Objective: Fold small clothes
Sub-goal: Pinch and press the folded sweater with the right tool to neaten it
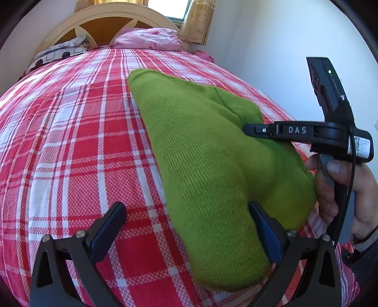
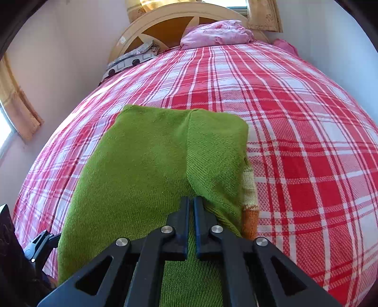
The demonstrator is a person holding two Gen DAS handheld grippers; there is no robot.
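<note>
**Green knit garment pinched by the right gripper on a plaid bed**

A small green knitted garment is laid on a red-and-white plaid bedspread, towards the near, right-hand part of the bed as seen from the left wrist view. In the right wrist view, the garment is seen with one flap folded over along a raised crease, and a strip of cream and orange knit is exposed at its right edge.

The right gripper is seen with its fingers drawn together, and a ridge of the green fabric is clamped between them. In the left wrist view, the same gripper is shown held in a hand over the garment's right side.

The left gripper is held with its fingers spread wide apart; its right finger is placed over the green knit, its left finger over bare bedspread.

A crumpled pink cloth, a grey patterned pillow and a cream wooden headboard are seen at the far end.
</note>
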